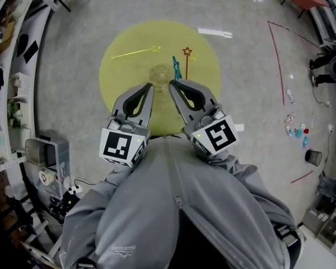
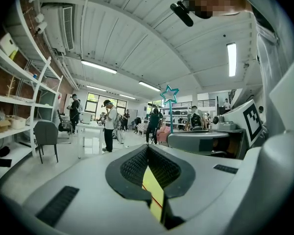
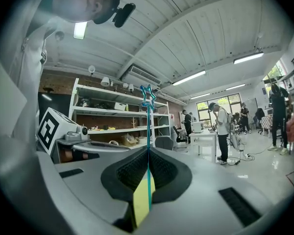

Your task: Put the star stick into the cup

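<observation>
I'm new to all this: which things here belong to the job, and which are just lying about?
Job: teal star stick, clamped in right gripper; cup.
Lying about: yellow stick and red stick on the mat; trinkets on the floor.

Head view looks down; gripper views share the star stick [image 3: 148,126]

Cup [image 1: 159,73] is flanked closely by L gripper [image 1: 150,85] and R gripper [image 1: 171,83], tips near its rim. Teal star stick [image 1: 176,67], pinched in R's jaws, juts past cup's right side. Red stick [image 1: 186,60] is laid just beyond. Yellow stick [image 1: 135,52] is laid well apart, upper left. Cup's far-left side is left open.
</observation>
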{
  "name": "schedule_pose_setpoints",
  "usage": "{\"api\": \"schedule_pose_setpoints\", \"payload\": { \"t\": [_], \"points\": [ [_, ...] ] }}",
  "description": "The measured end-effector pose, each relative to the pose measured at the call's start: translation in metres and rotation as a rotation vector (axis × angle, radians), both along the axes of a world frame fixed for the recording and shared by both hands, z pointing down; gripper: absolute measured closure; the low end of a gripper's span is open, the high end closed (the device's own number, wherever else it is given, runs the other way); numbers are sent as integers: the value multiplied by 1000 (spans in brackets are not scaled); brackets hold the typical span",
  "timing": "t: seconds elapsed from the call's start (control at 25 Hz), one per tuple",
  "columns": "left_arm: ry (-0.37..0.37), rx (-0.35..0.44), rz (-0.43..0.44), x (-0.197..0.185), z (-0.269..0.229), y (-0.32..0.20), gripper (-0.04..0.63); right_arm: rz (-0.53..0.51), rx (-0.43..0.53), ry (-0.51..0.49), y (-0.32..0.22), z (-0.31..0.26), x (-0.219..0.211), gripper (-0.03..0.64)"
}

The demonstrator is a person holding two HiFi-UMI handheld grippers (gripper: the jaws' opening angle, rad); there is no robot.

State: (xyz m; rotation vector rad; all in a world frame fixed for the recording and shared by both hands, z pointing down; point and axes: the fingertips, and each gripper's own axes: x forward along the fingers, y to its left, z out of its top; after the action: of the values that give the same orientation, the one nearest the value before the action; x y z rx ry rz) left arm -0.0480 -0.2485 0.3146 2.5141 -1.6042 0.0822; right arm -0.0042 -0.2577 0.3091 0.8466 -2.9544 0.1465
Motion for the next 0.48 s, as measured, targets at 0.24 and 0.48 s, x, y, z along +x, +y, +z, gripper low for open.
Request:
{"api": "schedule_pose_setpoints", "payload": {
  "t": [0.24, 0.48],
  "points": [
    [2, -1, 51, -2, -4, -2, 578, 35, 10, -12, 0, -12, -6, 581],
    [7, -20, 83, -9, -8, -7, 578, 59, 2, -41, -4, -19, -15, 581]
  ]
}}
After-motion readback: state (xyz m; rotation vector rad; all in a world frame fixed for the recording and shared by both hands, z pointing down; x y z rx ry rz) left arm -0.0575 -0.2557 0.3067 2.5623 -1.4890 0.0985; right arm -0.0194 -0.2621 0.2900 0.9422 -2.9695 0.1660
